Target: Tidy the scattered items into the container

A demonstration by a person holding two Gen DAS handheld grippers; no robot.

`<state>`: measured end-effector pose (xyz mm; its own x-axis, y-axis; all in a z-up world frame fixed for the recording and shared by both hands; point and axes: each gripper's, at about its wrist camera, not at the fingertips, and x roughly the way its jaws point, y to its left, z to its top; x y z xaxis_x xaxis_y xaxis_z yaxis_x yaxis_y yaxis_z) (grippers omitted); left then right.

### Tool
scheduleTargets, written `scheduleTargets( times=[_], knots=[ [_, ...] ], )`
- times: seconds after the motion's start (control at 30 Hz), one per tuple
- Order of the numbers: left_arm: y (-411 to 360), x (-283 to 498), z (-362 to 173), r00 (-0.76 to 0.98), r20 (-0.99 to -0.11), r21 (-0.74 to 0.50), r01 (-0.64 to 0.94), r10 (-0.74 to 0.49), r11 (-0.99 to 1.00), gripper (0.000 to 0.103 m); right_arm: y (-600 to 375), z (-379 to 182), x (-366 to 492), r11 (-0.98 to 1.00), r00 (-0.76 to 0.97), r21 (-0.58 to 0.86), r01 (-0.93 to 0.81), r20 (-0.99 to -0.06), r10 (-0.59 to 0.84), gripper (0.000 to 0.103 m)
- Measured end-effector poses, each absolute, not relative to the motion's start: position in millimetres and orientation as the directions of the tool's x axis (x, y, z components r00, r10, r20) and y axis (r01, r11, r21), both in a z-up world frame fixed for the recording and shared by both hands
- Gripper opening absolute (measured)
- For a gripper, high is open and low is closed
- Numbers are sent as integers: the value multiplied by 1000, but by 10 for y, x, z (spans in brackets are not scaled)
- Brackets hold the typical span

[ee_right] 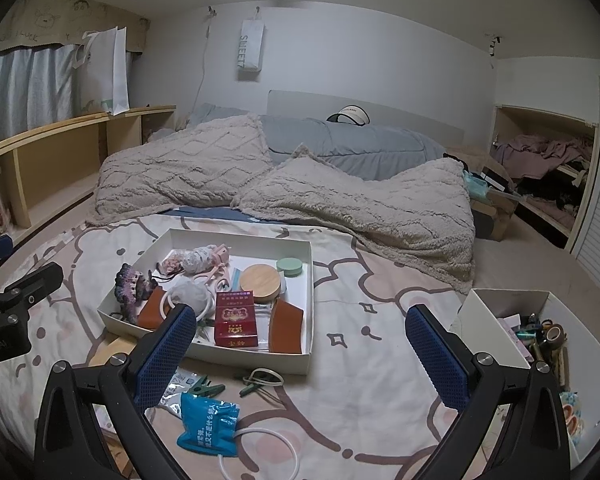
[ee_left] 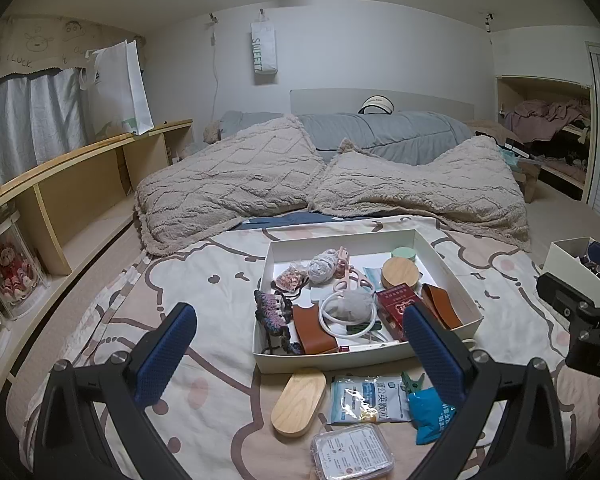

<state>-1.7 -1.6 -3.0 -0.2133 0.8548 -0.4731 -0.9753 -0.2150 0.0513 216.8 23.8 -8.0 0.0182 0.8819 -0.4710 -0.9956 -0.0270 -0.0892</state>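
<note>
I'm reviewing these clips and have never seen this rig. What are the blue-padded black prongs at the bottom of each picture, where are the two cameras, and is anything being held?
The prongs are two-finger grippers that a person holds, one in each hand. Each carries a wide-angle camera looking out along its own fingers, so one picture shows the left gripper and the other the right gripper. Both are open and hold nothing. They hover over a bed with a cartoon-print sheet. On it sits a white tray already holding small things, such as a red box. Still outside it lie a wooden oval lid, a blue packet, a green clip and others.
</note>
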Motion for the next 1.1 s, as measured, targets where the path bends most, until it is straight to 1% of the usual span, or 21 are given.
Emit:
scheduleTargets(
  times=[0.8,1.1],
  knots=[
    [-16,-122,1,-212,-472,40,-975,856,-219,103,274,-94,2227,-13,21,-68,-998,-476,879,103],
    [-7,-83,-105,-201,-500,41,-977,842,-209,103,313,-194,2217,-40,-17,-35,-999,-508,861,103]
  ],
)
